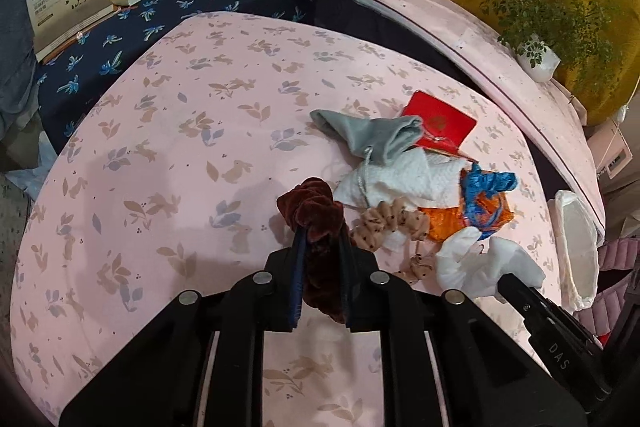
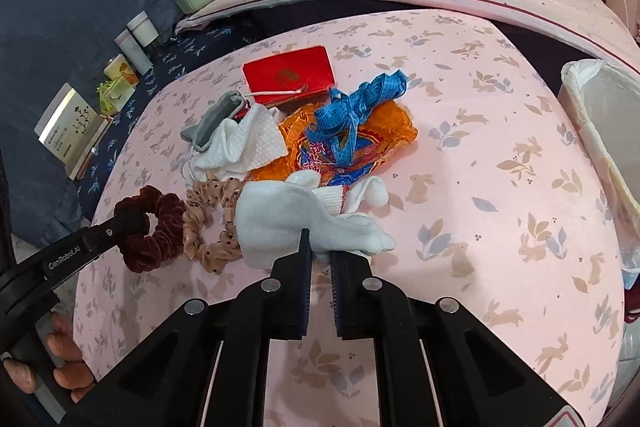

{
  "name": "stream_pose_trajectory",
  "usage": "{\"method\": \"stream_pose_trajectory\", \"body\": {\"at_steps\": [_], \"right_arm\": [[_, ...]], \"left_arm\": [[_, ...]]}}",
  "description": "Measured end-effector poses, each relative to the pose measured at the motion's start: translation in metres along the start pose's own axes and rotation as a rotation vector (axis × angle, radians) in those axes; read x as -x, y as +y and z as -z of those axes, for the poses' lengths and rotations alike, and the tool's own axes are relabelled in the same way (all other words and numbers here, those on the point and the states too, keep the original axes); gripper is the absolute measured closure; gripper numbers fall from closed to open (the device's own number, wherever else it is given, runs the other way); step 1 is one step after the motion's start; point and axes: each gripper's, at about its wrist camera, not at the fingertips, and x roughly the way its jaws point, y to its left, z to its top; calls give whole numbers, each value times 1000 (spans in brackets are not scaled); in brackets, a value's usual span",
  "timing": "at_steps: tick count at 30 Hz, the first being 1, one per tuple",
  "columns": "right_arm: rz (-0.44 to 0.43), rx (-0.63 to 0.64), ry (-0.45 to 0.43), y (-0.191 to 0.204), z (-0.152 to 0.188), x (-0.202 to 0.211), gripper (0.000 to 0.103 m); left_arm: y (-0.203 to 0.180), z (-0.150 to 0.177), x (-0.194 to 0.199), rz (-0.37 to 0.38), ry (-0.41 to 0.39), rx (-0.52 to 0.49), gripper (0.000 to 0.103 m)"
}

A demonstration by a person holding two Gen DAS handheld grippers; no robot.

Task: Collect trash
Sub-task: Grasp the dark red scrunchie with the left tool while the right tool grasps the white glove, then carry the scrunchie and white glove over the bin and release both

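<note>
The left hand-held gripper [image 1: 320, 227] is clamped on the dark red scrunchie [image 1: 316, 207]; the right hand-held gripper [image 2: 320, 247] pinches the white sock [image 2: 288, 215], probably for the lined bin [image 2: 600, 115] beside the bed [image 2: 480, 187].

The left gripper [image 1: 320, 239] angles down, jaws clamped on a dark red scrunchie [image 1: 316, 219]. The right gripper [image 2: 320, 247] pinches a white sock [image 2: 288, 219]. Fingers [image 2: 66, 371] wrap the left handle.

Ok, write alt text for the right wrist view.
The right gripper pinches a white sock on a pink bunny-print cloth. At left, the left gripper grips a maroon scrunchie beside a beige dotted scrunchie.
</note>
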Motion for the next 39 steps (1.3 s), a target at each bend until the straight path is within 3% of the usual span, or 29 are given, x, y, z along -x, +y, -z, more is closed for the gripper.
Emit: {"method": "stream_pose_trajectory", "body": {"at_steps": [8,16,29,39], "right_arm": [[-17,-31,-119,-18,-13,55,95],[2,-88,-211,-55,-20,101,95],[79,-227,-314,-142,-14,150,95],[156,-380,-362,-222,0,176,95]], "left_arm": [[-52,-6,35,81,-56,-66,89],[-129,-3,54,156,-79,-188,89],[-252,16,65,252,-85,-394,89],[-341,41,56,348,-44,-541,89]]}}
